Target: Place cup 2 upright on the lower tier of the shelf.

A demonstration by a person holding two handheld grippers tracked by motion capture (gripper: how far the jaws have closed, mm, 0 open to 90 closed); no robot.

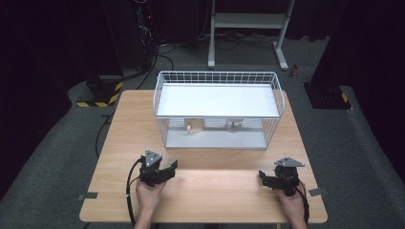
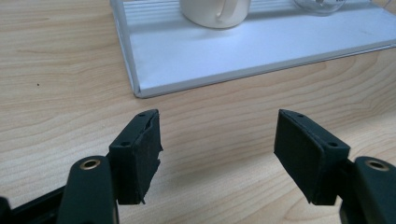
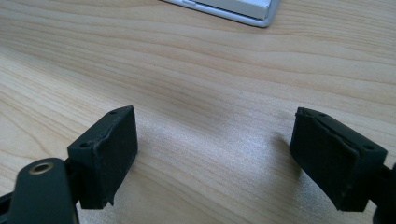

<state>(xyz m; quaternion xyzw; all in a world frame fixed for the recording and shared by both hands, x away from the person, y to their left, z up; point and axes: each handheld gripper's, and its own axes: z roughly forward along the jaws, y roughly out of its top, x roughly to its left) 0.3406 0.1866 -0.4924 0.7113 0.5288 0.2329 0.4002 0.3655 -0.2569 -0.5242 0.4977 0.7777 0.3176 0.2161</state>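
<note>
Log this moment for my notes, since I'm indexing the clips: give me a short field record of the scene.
surface: wooden table
rack: white wire shelf rack, far half of table
lower shelf: cream mug left, clear glass item right
left gripper: open, holds nothing
right gripper: open, holds nothing
contact: neither gripper touches the rack

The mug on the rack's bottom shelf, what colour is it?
Cream white; the mug shows best in the left gripper view.
</note>
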